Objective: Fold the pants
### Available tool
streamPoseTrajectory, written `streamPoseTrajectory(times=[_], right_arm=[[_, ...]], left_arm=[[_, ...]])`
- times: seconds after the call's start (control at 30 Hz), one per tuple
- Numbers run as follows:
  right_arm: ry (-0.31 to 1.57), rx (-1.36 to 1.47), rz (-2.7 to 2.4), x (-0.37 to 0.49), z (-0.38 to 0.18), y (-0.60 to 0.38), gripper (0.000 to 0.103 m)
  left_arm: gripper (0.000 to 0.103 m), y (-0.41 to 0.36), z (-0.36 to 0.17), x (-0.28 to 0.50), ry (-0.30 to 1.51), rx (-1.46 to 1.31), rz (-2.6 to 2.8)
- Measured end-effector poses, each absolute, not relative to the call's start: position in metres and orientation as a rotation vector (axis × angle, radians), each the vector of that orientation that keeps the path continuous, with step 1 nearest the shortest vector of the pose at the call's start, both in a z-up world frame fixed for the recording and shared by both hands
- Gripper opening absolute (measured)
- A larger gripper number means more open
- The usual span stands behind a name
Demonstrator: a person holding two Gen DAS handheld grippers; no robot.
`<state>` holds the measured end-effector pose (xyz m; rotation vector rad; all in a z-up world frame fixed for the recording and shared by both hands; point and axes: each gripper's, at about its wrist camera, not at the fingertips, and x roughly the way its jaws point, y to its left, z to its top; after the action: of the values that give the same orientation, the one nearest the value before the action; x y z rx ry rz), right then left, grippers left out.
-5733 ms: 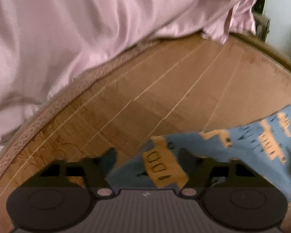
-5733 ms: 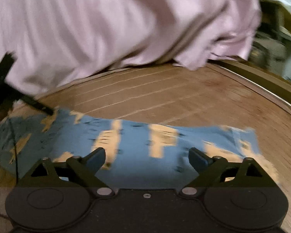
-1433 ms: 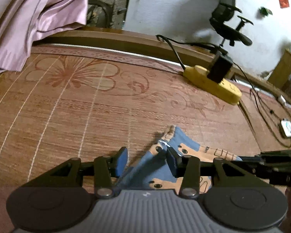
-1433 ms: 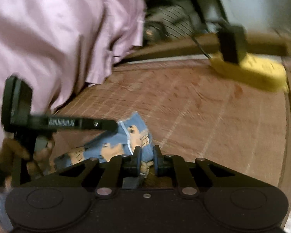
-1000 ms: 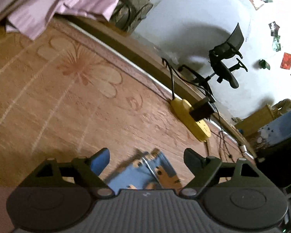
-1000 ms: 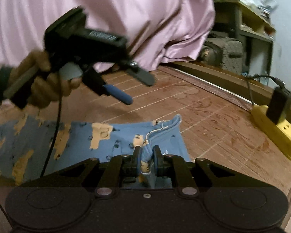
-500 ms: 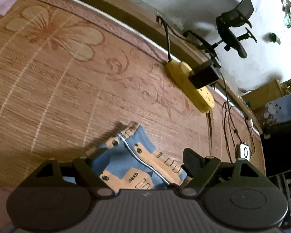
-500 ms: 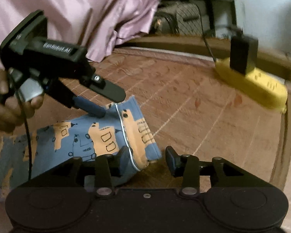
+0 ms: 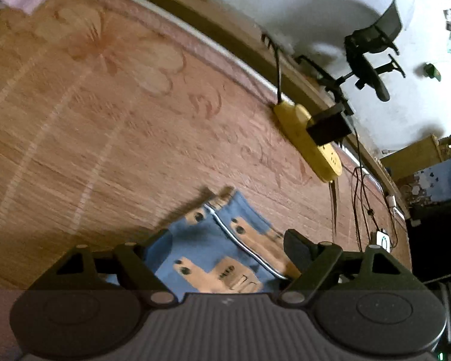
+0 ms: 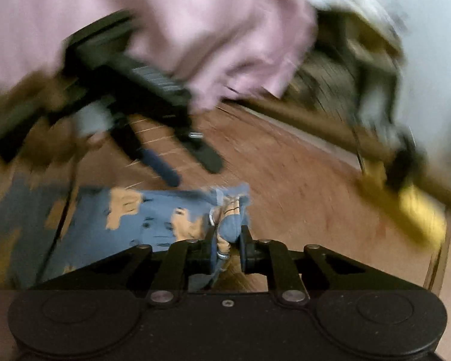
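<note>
The blue pants with tan prints lay on the woven mat, showing in the lower centre of the left wrist view and spreading from lower centre to lower left in the blurred right wrist view. The left gripper stood with its jaws wide apart, one finger on either side of the cloth's end, where a pale seam line ran diagonally across the fabric, with nothing held between the fingers. In the right wrist view that same gripper hung above the pants at the left of the frame, held by the left hand, its two fingers spread. The right gripper, at the bottom centre of its own view, had its jaws drawn narrow on a bunched edge of the pants. A yellow power strip with a black plug lay at the mat's edge, right of centre, and pink cloth filled the upper left of the right wrist view.
</note>
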<state>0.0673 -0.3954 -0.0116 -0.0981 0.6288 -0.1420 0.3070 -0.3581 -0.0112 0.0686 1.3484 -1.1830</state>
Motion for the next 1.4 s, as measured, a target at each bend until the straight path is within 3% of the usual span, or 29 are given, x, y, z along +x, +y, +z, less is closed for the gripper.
streamPoseTrajectory(times=[0.17,0.5,0.6,0.67,0.77,0.9,1.03,1.1,1.17,1.2,1.4], right_arm=[[0.641,-0.380,0.002,0.069,-0.024,-0.346,0.015],[0.676,-0.598,0.131,0.068,-0.044,-0.316,0.017],[0.678,-0.580,0.127,0.068,-0.042,-0.319,0.034],[0.664,-0.547,0.110,0.068,-0.037,-0.324,0.057],[0.660,-0.465,0.086,0.068,-0.032,-0.333,0.065],[0.703,-0.290,0.078,0.077,-0.032,-0.352,0.066],[0.708,-0.181,0.083,0.084,-0.034,-0.360,0.061],[0.705,-0.172,0.085,0.087,-0.036,-0.360,0.050],[0.703,-0.175,0.108,0.088,-0.036,-0.357,0.023],[0.701,-0.180,0.119,0.087,-0.035,-0.354,0.019],[0.648,-0.322,0.189,0.070,-0.022,-0.345,0.014]], left_arm=[[0.087,-0.333,-0.003,0.324,1.382,-0.001,-1.176],[0.091,-0.311,-0.014,0.325,1.420,-0.006,-1.173],[0.092,-0.307,-0.019,0.323,1.432,-0.002,-1.167],[0.092,-0.302,-0.021,0.323,1.435,-0.022,-1.168],[0.093,-0.299,-0.021,0.322,1.414,-0.019,-1.185],[0.093,-0.296,-0.023,0.320,1.403,-0.004,-1.190],[0.093,-0.295,-0.023,0.321,1.411,-0.014,-1.189],[0.093,-0.294,-0.023,0.324,1.427,-0.042,-1.176],[0.093,-0.293,-0.024,0.325,1.435,-0.054,-1.168],[0.093,-0.293,-0.023,0.325,1.435,-0.053,-1.166],[0.093,-0.295,-0.022,0.324,1.446,-0.056,-1.156]])
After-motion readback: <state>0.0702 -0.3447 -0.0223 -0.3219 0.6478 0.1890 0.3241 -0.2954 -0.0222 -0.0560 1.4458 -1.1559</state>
